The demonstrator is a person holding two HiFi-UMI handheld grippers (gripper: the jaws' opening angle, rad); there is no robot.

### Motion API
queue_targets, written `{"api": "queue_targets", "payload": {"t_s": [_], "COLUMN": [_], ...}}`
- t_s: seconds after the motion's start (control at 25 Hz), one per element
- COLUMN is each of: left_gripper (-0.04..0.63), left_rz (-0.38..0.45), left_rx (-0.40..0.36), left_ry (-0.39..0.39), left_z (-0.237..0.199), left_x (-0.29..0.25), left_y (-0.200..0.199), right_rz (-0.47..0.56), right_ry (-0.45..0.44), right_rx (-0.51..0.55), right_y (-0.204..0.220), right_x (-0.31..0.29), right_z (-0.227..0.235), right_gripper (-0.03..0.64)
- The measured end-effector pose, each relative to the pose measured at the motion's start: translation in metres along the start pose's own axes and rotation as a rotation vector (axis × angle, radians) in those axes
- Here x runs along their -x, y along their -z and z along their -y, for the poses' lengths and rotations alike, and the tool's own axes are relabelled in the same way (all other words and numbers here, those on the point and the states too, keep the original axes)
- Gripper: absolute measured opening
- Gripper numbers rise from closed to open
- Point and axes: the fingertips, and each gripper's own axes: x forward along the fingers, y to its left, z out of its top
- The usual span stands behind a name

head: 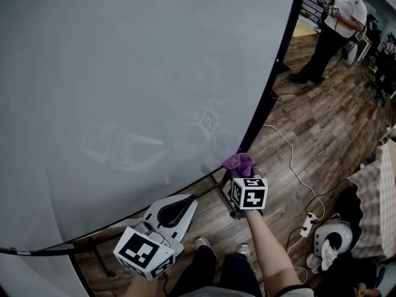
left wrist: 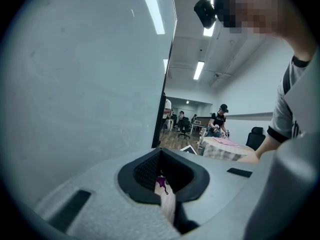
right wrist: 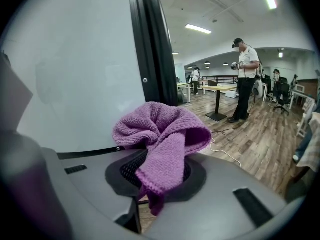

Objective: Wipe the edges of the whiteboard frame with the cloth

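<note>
A: Where's the cloth [right wrist: 162, 134]?

B: Clamped in the right gripper [head: 242, 174]. The right gripper view shows both jaws closed on a fold of the purple fabric. 1 tail hangs down through the gap between them, and the rest bunches up above the tips and spills over to both sides.

A: And relative to the board?

B: It's at the lower right corner of the whiteboard [head: 124, 91], where the upright black frame [head: 273, 73] meets the bottom bar. In the head view the bunched part lies right over that corner. From here I can't tell how firmly it presses on it.

A: Is any of the cloth on the white surface?

B: Not that I can see. It sits on the black edge, with the board face to its left.

A: What about the left gripper [head: 184, 199]?

B: It's lower and to the left, just under the bottom bar. Its jaws are drawn together with nothing between them. Through the slit you only see the wooden floor [head: 322, 135] and a speck of purple.

A: Anything else around?

B: A white cable [head: 284, 142] trails across the floor to the right of the corner, and a person [head: 334, 30] stands well away in the background.
</note>
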Motion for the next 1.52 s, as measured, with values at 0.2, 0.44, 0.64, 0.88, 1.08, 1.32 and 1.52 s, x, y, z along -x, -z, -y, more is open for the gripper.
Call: {"api": "queue_targets", "payload": {"t_s": [0.2,0.44,0.64,0.88,1.08,1.32,1.52], "left_gripper": [0.015,0.015,0.015,0.015,0.015,0.015,0.015], "left_rz": [0.006,0.020,0.042,0.072,0.102,0.143,0.174], "left_rx": [0.013,0.015,0.005,0.005,0.000,-0.013,-0.021], "left_ry": [-0.031,-0.083,-0.145,-0.221,-0.280,-0.357,-0.421], "left_z": [0.000,0.011,0.041,0.064,0.087,0.116,0.139], "left_x": [0.004,0.010,0.010,0.023,0.036,0.050,0.066], "left_y": [0.003,0.000,-0.007,-0.011,-0.014,-0.018,-0.019], "right_rz": [0.061,0.122,0.164,0.217,0.252,0.275,0.302], "right_ry": [-0.024,-0.089,-0.168,-0.276,-0.367,-0.470,-0.549], "right_rx": [0.000,0.017,0.046,0.102,0.148,0.187,0.239], "right_y": [-0.004,-0.014,-0.025,-0.042,-0.050,-0.055,-0.056], "right_x": [0.013,0.044,0.084,0.131,0.171,0.216,0.254], "right_z": [-0.002,-0.007,-0.001,-0.014,-0.026,-0.034,-0.043], "right_gripper": [0.064,0.064,0.064,0.066,0.066,0.066,0.066]}}
